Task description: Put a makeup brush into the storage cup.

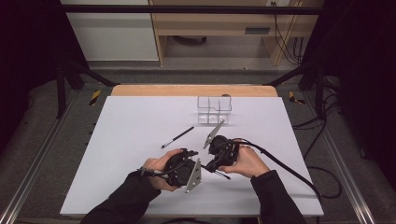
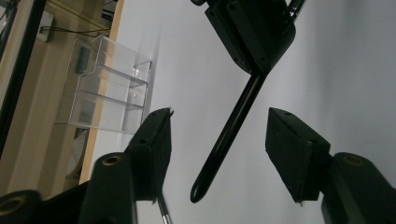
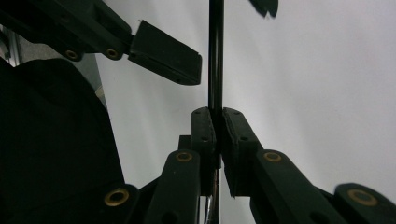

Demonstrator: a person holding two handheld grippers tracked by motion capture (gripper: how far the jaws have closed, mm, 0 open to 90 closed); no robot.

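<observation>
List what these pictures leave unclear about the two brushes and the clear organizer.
- Held brush: its head is hidden behind the right gripper in both gripper views; too small in the high view.
- Brush on the table: bristle end too small to tell.
- Clear organizer: contents unreadable, too small in the high view, blurred in the left gripper view.
- Left gripper: pads apart around the handle, not touching.

The slim black glossy rod (image 2: 231,133) looks like smooth plastic or lacquered metal. The clear hard-plastic compartment box (image 1: 214,110), near the table's far edge, shines glassily. The white matt board (image 1: 130,135) looks smooth, with pale bare wood along its far edge. The black matt jaw pads (image 3: 166,53) look rubbery.
</observation>
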